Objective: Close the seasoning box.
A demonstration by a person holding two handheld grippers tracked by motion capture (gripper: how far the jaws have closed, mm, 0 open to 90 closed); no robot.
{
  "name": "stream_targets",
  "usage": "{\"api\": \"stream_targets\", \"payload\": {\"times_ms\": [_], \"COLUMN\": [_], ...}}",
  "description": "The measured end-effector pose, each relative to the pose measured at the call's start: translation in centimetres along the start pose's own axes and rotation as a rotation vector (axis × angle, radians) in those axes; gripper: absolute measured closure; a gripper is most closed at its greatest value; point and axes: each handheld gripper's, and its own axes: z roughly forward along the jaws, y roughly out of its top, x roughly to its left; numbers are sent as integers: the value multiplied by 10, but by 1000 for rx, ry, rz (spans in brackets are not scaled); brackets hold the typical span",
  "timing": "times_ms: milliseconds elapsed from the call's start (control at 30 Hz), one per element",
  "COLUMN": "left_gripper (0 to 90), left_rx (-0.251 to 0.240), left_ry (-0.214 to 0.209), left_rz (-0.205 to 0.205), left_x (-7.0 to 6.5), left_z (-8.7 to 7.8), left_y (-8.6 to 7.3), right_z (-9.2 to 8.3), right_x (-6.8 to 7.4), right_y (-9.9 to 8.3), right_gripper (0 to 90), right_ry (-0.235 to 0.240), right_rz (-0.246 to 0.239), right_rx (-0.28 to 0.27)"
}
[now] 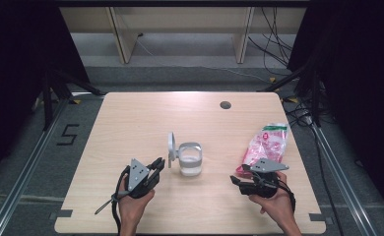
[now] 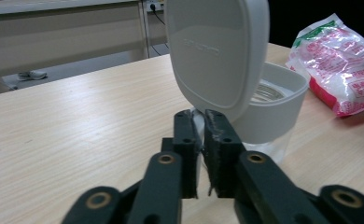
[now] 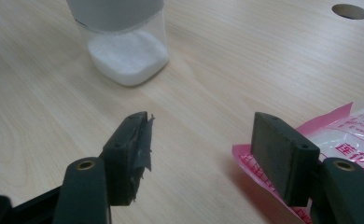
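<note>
L gripper nipping jar lid (flipped up); R gripper gaping

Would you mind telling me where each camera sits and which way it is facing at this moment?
High view: above the person's side, looking forward and down on the table; both forearms, left gripper and right gripper show.
Left gripper view: rides the left gripper, facing the container and its raised lid; jaws nearly together.
Right gripper view: rides the right gripper, facing the tabletop; jaws apart.
All three share the container and the pink bag.
</note>
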Motion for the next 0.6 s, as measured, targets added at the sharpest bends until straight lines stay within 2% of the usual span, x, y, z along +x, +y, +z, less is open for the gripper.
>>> {"api": "stream_targets", "payload": {"times_ms": [67, 167, 233, 300, 333, 367, 567, 600], "left_gripper": [888, 892, 892, 892, 892, 892, 892, 891], "left_rx": [3, 6, 1, 10, 1, 6, -5, 4], "left_ry": [0, 7, -5, -2, -5, -8, -14, -12], "left_rz": [3, 7, 11, 19, 18, 16, 16, 27], "left_x": [2, 1, 1, 0, 1, 1, 1, 2], "left_z": [1, 4, 6, 7, 8, 8, 9, 9], "left_y": [1, 2, 3, 6, 6, 7, 13, 14], "right_z": [0, 0, 0, 0, 1, 1, 2, 1], "right_x": [0, 1, 1, 4, 1, 1, 2, 1], "right_y": [0, -1, -1, -1, -1, -1, -1, -1], "right_gripper": [381, 381, 381, 382, 382, 382, 382, 382], "right_ry": [3, 6, 12, 12, 3, 8, 24, 10], "right_rz": [7, 16, 14, 33, -2, -9, 6, -3], "right_rx": [7, 13, 20, 14, 3, 2, 13, 5]}}
